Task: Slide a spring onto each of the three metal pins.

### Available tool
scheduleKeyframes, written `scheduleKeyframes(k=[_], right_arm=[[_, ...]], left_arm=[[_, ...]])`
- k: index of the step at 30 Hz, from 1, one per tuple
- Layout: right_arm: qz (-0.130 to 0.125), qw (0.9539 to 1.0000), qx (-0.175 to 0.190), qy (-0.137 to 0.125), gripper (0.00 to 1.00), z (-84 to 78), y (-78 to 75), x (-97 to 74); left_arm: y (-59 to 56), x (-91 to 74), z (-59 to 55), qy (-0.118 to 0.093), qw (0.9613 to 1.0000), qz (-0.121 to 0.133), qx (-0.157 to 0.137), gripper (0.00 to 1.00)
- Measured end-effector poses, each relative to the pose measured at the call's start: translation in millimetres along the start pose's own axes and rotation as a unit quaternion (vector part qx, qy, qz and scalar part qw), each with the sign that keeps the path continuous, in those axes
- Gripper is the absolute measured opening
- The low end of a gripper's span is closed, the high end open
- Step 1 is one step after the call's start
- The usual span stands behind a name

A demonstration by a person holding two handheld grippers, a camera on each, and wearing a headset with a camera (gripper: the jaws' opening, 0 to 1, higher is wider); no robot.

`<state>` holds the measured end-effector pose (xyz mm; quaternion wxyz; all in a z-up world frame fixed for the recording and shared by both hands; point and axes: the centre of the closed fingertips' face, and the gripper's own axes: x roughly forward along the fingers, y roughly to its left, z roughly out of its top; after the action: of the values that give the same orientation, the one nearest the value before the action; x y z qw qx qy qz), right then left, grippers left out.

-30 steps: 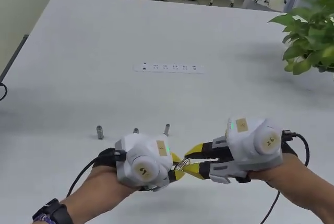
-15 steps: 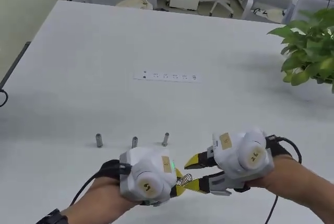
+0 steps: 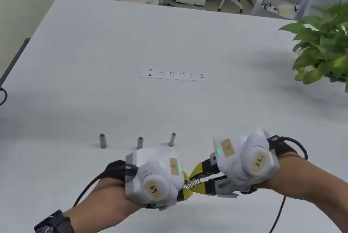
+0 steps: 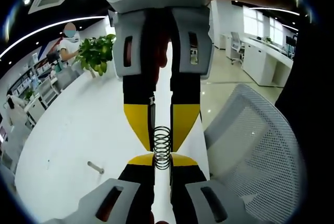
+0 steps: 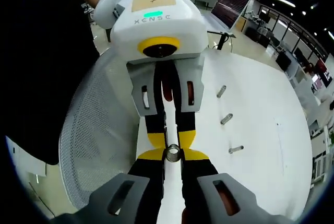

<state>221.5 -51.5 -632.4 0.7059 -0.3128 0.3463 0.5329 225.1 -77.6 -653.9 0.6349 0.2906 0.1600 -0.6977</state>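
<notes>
Currently on record, at the near edge of a white tabletop (image 3: pixel 163 32):

- 1 spring (image 4: pixel 162 145), metal coil, held in the air between 2 grippers that meet tip to tip. Its axis runs along the line of both grippers. It is seen side-on in the left gripper view and end-on in the right gripper view.
- Left gripper (image 4: pixel 162 161): white body, black jaws with yellow tips, drawn in close and pressed against 1 end of the spring from both sides.
- Right gripper (image 5: pixel 173 155): same make, facing the left one, yellow tips likewise closed against the sides of the spring at its other end. In the head view the 2 sets of yellow tips overlap at the coil.
- 3 metal pins (image 3: pixel 140 143), short and upright, in a row on the tabletop just beyond the grippers and apart from them. The left pin (image 3: pixel 103 140) looks slightly thicker than the middle and the right pin (image 3: pixel 172 139); whether anything is on it is too small to tell.
- 1 white power strip (image 3: pixel 175 74), flat on the tabletop, well beyond the pins.
- 1 green plant (image 3: pixel 323 43), at the far right of the tabletop.
- 1 grey mesh chair (image 5: pixel 99 130), below the table edge in both gripper views.
- 1 black cable (image 3: pixel 87 189), trailing from the left gripper.
</notes>
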Motion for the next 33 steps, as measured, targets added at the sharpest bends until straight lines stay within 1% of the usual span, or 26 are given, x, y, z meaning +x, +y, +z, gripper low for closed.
scheduleKeyframes(k=[7, 8, 10, 13, 14, 18, 22, 23, 24, 25, 27, 29, 33], right_arm=[[-0.003, 1.0, 0.001, -0.001, 0.09, -0.8, -1.9, -0.4], [-0.005, 1.0, 0.002, -0.002, 0.09, -0.9, -2.6, -0.5], [-0.01, 0.9999, 0.005, 0.0, 0.09, -2.7, -5.5, -1.1], [-0.018, 0.9998, 0.013, -0.003, 0.09, -5.5, -9.9, -3.3], [-0.019, 0.9997, 0.017, -0.004, 0.09, -6.7, -11.0, -4.0], [-0.024, 0.9994, 0.024, -0.001, 0.09, -12.5, -13.2, -3.8], [-0.032, 0.9989, 0.034, 0.0, 0.09, -19.3, -17.8, -3.0], [-0.034, 0.9988, 0.037, 0.001, 0.09, -20.9, -18.9, -2.8], [-0.037, 0.9985, 0.041, 0.004, 0.09, -24.4, -21.3, -2.3], [-0.038, 0.9984, 0.042, 0.004, 0.09, -25.1, -21.9, -2.2], [-0.043, 0.9977, 0.052, 0.009, 0.09, -31.6, -27.2, -1.8], [-0.045, 0.9974, 0.056, 0.011, 0.09, -34.4, -29.7, -2.2], [-0.047, 0.9967, 0.065, 0.016, 0.09, -43.0, -36.9, -1.4]], left_arm=[[1.8, 0.5, 0.6, -0.007, 1.0, 0.001, -0.006, 0.03], [2.9, 0.1, 0.7, -0.01, 0.9999, 0.002, -0.011, 0.04], [4.9, -0.8, -0.3, -0.013, 0.9995, 0.003, -0.029, 0.1], [6.5, -2.9, -2.8, -0.015, 0.9991, 0.007, -0.04, 0.16], [7.8, -3.9, -4.8, -0.015, 0.9989, 0.011, -0.044, 0.17], [8.6, -6.8, -10.7, -0.013, 0.9983, 0.016, -0.054, 0.17], [13.8, -12.8, -15.6, -0.02, 0.9963, 0.026, -0.079, 0.18], [15.4, -14.1, -17.2, -0.02, 0.9958, 0.03, -0.084, 0.18], [18.2, -16.2, -21.5, -0.018, 0.9951, 0.037, -0.09, 0.18], [18.5, -16.6, -22.5, -0.018, 0.9949, 0.037, -0.092, 0.19], [22.8, -21.8, -30.5, -0.017, 0.9926, 0.048, -0.11, 0.21], [24.5, -25.8, -36.8, -0.014, 0.9917, 0.054, -0.116, 0.22], [31.4, -37.8, -50.5, -0.012, 0.9873, 0.074, -0.14, 0.23]])
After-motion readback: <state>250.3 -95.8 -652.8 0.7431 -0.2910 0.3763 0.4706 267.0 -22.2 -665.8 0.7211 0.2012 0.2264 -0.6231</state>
